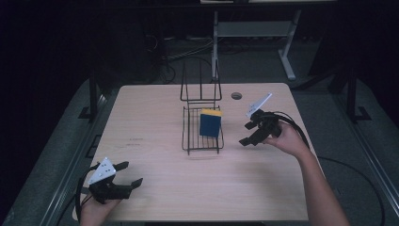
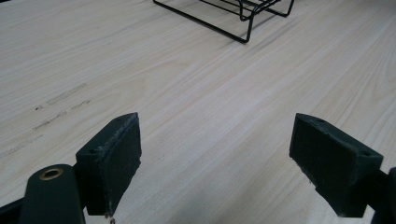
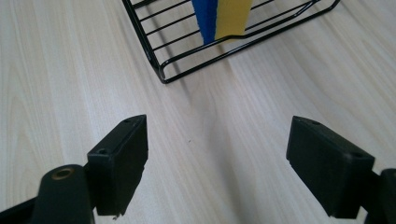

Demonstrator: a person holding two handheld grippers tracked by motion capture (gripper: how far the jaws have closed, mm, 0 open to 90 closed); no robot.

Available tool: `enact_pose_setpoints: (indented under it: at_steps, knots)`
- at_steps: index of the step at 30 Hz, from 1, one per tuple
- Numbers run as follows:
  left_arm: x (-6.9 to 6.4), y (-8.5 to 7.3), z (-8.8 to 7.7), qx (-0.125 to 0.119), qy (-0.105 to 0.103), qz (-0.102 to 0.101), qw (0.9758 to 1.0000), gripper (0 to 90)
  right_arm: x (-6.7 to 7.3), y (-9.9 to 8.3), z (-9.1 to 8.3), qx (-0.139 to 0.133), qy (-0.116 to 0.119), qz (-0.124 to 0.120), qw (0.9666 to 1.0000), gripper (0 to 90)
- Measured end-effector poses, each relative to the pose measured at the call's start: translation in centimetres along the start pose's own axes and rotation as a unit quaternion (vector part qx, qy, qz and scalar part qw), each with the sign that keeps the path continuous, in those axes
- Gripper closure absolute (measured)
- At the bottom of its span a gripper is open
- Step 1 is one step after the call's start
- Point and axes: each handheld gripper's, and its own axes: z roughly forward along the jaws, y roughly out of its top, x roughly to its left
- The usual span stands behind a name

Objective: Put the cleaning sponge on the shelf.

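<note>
Sponge: a blue and yellow sponge (image 1: 210,123) stands on edge inside the wire rack, leaning toward the rack's right side, blue face to the near edge of the table, yellow layer along its top and back. In the right gripper view the sponge (image 3: 222,18) rests on the rack's floor bars.

Wire rack: a black wire rack (image 1: 189,141) sits at the middle of the table, slightly toward the far edge, its tall back standing up on the far side. Its near corner (image 3: 163,74) lies just ahead of the right gripper's jaws; another corner (image 2: 247,35) shows at the top of the left gripper view.

Right gripper: the right gripper (image 1: 245,133) hovers just right of the rack, pointing toward it, jaws spread wide with nothing between them (image 3: 217,163).

Left gripper: the left gripper (image 1: 130,174) sits near the table's near left corner, well apart from the rack, jaws wide apart and empty (image 2: 215,163) over bare wood.

Table: a light wooden table (image 1: 155,179) with a round cable hole (image 1: 236,96) near the far edge.
</note>
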Motion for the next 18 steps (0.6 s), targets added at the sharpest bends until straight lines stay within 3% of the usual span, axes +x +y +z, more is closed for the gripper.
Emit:
enact_pose_setpoints:
  at_steps: [8, 16, 18]
  knots:
    - [-0.1, 0.1, 0.1, 0.003, -0.002, 0.002, 1.0, 16.2, 0.2, -1.2, 0.0, 0.01, 0.0, 0.009, 0.9999, 20.1]
    - [-0.1, 0.1, 0.1, 0.003, -0.002, 0.003, 1.0, 16.2, 0.5, -2.2, 0.1, 0.001, 0.001, 0.012, 0.9999, 19.9]
    - [-0.1, 0.1, 0.2, 0.002, -0.002, 0.002, 1.0, 16.2, 0.6, -2.4, 0.2, 0.011, 0.004, 0.019, 0.9998, 19.2]
